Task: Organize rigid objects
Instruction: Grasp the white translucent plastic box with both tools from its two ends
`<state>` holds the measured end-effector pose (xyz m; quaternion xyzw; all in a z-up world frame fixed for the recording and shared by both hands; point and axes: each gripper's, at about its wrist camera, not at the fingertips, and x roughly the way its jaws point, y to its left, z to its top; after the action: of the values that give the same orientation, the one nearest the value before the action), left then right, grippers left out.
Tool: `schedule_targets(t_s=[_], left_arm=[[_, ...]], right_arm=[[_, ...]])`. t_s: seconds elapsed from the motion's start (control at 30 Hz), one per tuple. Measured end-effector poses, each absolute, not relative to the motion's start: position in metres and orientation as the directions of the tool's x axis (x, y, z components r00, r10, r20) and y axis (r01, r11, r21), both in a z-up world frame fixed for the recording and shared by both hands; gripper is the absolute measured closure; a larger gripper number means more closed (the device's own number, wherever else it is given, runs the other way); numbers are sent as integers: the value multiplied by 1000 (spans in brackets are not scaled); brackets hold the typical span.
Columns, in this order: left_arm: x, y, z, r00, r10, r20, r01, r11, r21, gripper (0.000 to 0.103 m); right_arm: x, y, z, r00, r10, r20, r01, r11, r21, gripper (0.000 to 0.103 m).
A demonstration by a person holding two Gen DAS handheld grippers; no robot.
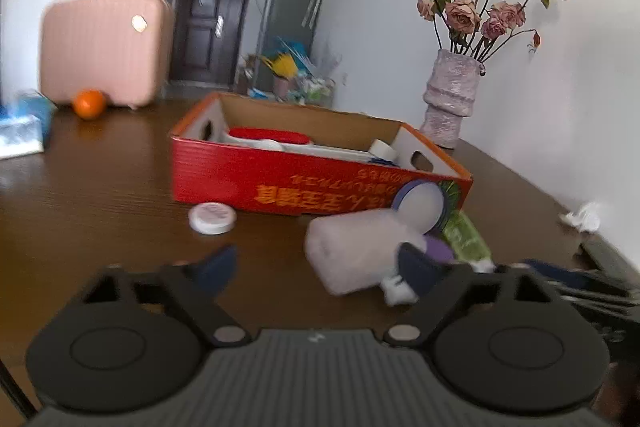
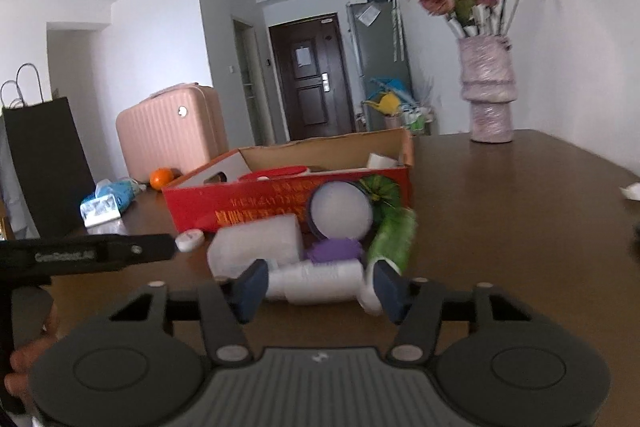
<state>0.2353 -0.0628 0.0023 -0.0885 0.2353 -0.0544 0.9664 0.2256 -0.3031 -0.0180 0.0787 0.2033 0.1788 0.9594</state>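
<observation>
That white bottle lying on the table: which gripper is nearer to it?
Right. The right gripper has the white bottle lying between its fingers. The left gripper is off to its left, in front of the white block.

A white bottle [image 2: 316, 281] lies on its side before the red box [image 2: 256, 205] among blurred containers.

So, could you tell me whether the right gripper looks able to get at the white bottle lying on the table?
Probably yes: the white bottle lies on its side directly ahead of the right gripper, between its open jaws, with nothing in between.
</observation>
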Motion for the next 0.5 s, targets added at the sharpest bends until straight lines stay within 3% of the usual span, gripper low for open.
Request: schedule_targets(t_s=[0.2,0.3,0.4,0.5], left_arm=[[295,-54,-7,793,-293,-533,84,920,-382,72],[311,-42,-18,764,-378,-523,83,862,-501,74],[321,-28,-25,752,-422,-507,75,818,-570,75],[327,-17,-32,729,-471,-496,52,761,-647,74]], right_arm=[[295,-282,-17,795,466,-388,-331,870,365,67],[321,-269,-23,754,489,-439,-325,858,397,79],[331,-267,-28,743,506,-437,-312,841,442,77],[342,-274,-37,707,557,-437,-281,788,548,67]])
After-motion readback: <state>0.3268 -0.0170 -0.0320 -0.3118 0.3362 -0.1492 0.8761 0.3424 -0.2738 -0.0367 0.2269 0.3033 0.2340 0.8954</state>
